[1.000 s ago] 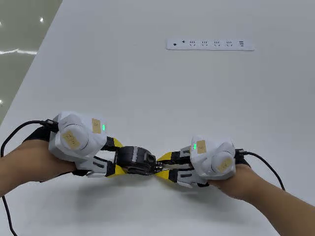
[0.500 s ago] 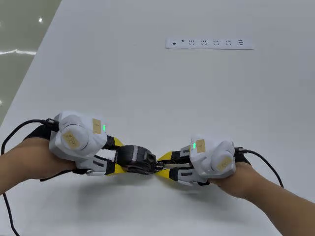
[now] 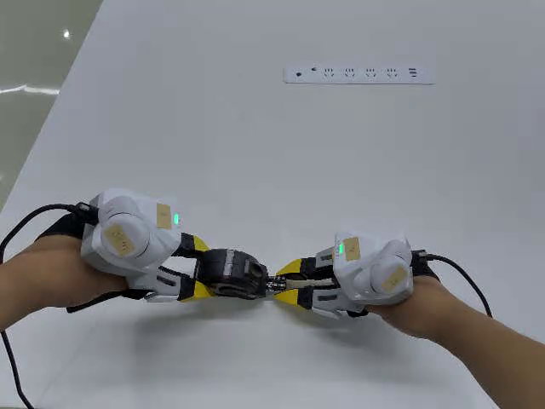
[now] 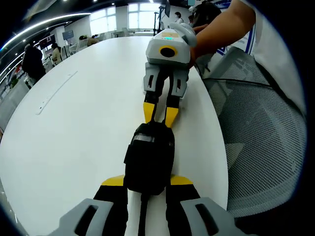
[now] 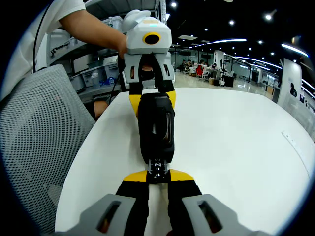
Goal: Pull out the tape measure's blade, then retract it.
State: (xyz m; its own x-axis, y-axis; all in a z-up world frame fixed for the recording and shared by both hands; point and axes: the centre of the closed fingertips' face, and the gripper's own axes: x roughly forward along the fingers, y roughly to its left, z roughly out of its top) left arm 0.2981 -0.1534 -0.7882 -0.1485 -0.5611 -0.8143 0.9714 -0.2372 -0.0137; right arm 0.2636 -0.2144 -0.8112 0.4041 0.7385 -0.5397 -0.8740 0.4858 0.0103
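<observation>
**Both grippers clamped – tape measure held between them, blade barely out**

Head view: the tape measure (image 3: 232, 273) sits low over the near edge of the white table (image 3: 255, 153), black case, between the two grippers. The left gripper (image 3: 203, 269) grips the case from the left, one yellow tip on each side of it. The right gripper (image 3: 285, 285) comes in from the right, tips pinched together on the end of the blade (image 3: 274, 285). Only a short stub of blade shows between case and tips.

Left gripper view: own jaws closed on the back of the case (image 4: 149, 157), with the right gripper (image 4: 160, 114) facing it, tips right at the case's far end.

Right gripper view: the blade end (image 5: 156, 168), with printed marks visible, sits clenched between the yellow tips, the case (image 5: 156, 125) just beyond and the left gripper (image 5: 152, 100) holding its far side.

Whether the case rests on the table or hovers just above it – can't tell.

A white power strip (image 3: 359, 75) lies well apart at the far side of the table. A mesh chair (image 4: 256, 128) stands beside the table edge.
</observation>
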